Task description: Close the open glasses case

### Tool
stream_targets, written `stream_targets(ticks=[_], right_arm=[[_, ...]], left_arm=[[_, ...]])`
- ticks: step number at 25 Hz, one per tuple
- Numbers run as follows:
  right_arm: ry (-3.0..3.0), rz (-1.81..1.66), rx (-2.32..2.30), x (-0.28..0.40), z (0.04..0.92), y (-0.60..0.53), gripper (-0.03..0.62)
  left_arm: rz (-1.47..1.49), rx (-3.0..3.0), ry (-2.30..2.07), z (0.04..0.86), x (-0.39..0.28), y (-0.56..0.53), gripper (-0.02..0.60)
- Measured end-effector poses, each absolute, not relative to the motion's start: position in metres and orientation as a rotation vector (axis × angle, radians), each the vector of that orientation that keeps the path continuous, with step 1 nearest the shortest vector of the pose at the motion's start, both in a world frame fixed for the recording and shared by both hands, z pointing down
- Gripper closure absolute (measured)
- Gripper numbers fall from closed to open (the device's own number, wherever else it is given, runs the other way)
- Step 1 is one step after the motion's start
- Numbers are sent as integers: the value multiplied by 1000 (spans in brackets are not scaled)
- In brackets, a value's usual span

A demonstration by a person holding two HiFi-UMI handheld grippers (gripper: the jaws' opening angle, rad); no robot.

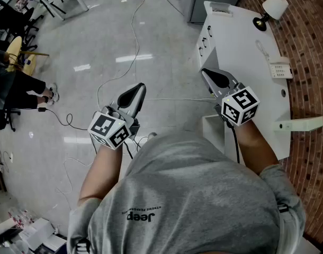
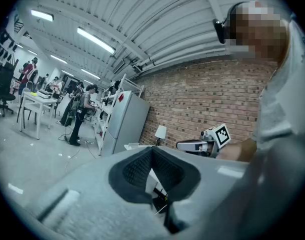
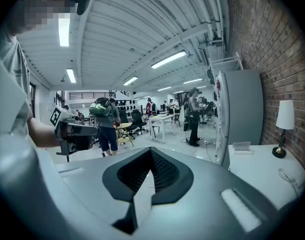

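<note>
- The left claw (image 1: 138,88) (image 2: 152,151) is closed, its two dark pads meeting at the tips with nothing between them.
- The right claw (image 1: 209,74) (image 3: 151,152) is likewise closed tip to tip and has hold of nothing.
- Both claws are held out in front of the person, side by side and well apart, each tipped slightly downward.
- Under the left claw is bare grey floor (image 1: 98,46), with a thin cable (image 1: 134,30) running away ahead of it.
- The tip of the right claw sits at the near left edge of a white desk (image 1: 241,52), which stretches ahead of that claw and to its right.
- A small white box with a raised lid, apparently the open glasses case (image 1: 221,7) (image 3: 241,146), stands on the desk's far end, ahead of the right claw and well apart from it; neither claw touches it.
- A lamp (image 1: 272,7) (image 3: 284,118) with a white shade stands further right of the case, by the brick wall.
- From the left claw's view, the right claw shows off to its right.
</note>
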State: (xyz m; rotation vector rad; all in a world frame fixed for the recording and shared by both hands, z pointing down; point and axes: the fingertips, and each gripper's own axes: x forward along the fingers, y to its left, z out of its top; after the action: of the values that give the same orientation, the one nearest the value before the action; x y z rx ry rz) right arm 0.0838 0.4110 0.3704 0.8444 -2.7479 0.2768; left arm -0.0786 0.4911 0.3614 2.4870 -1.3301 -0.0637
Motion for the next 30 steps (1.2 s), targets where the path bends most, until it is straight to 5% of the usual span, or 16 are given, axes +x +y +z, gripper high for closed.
stream_targets(ticks=[30], right_arm=[[-2820, 316, 774, 154, 363, 387, 585]], left_arm=[[-47, 2501, -1376, 345, -2, 463, 584]])
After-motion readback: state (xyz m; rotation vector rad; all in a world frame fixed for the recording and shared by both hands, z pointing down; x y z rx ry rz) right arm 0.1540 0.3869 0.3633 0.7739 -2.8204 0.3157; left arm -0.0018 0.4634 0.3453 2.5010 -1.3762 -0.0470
